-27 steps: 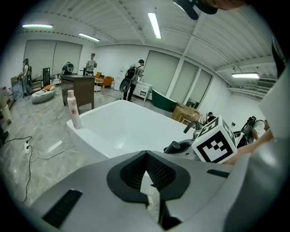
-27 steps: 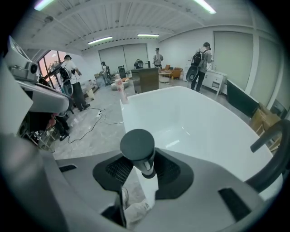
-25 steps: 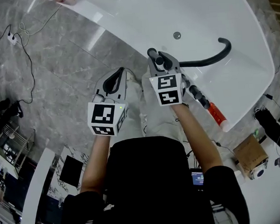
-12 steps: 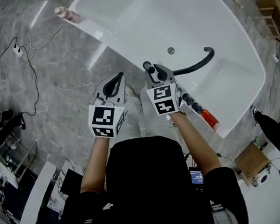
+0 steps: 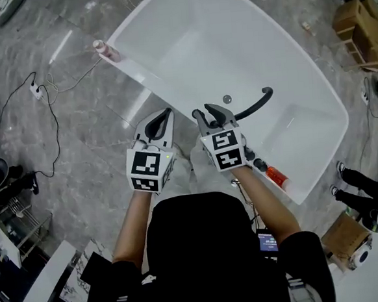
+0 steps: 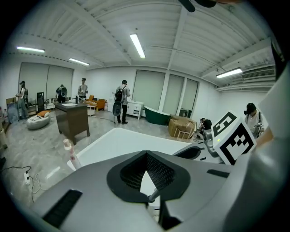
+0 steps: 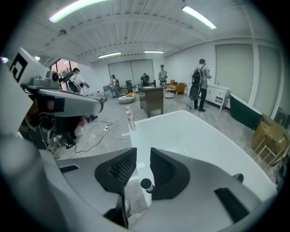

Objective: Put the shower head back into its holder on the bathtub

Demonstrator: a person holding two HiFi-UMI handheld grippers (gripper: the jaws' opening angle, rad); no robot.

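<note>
The white bathtub (image 5: 166,31) fills the upper head view, with a black curved spout (image 5: 255,101) over its near side and a drain (image 5: 227,99). Black fittings (image 5: 258,165) sit on the near rim beside an orange-red bottle (image 5: 277,176); I cannot pick out the shower head for sure. My left gripper (image 5: 166,112) hangs above the floor just outside the tub, jaws together and empty. Beside it, my right gripper (image 5: 210,113) is over the near rim. Its jaws are closing, a gap still shows, and nothing is between the pads (image 7: 123,168).
A pink bottle (image 5: 105,49) stands on the tub's far-left corner. Cables and a power strip (image 5: 38,91) lie on the marble floor at left. Cardboard boxes (image 5: 357,16) stand at upper right. A person's legs (image 5: 351,181) are at right; several people stand far off.
Both grippers have risen away from the tub rim, and the tub looks smaller and farther below. The right jaws have narrowed. The left jaws stay together.
</note>
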